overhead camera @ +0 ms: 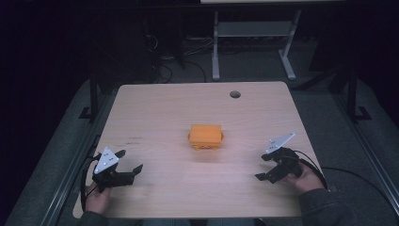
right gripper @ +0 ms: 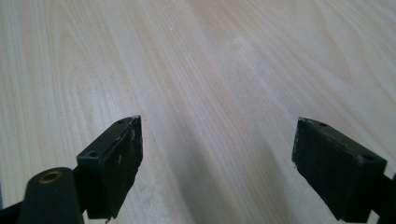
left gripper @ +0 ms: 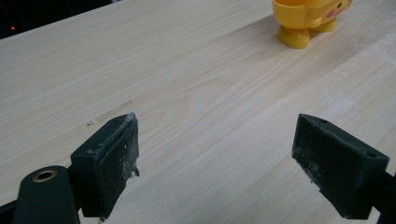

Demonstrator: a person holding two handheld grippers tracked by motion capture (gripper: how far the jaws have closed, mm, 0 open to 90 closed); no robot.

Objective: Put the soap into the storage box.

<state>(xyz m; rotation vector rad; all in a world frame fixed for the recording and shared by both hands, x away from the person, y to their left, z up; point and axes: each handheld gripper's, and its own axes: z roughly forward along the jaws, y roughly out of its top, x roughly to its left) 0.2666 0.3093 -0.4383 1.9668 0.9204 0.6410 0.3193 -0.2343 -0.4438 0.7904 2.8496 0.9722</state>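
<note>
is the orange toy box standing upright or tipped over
Upright: the orange toy box stands on its small feet on the table, flat top up, untouched by either tool.

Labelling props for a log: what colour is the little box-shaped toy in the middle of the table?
Orange-yellow toy, with pink cheek spots; the left gripper view shows it best.

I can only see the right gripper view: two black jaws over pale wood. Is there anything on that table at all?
Observer: Yes, an orange toy box on little feet stands near the middle of the table.
Operator: Is the right gripper close to it?
Observer: No, it is apart from it, toward the table's right edge, jaws open.
Operator: And the other hand?
Observer: The left gripper sits near the front left, also open and holding nothing.
Operator: Does that one see the toy?
Observer: Yes, the left gripper view catches its yellow feet and a pink cheek at the top right.
</note>
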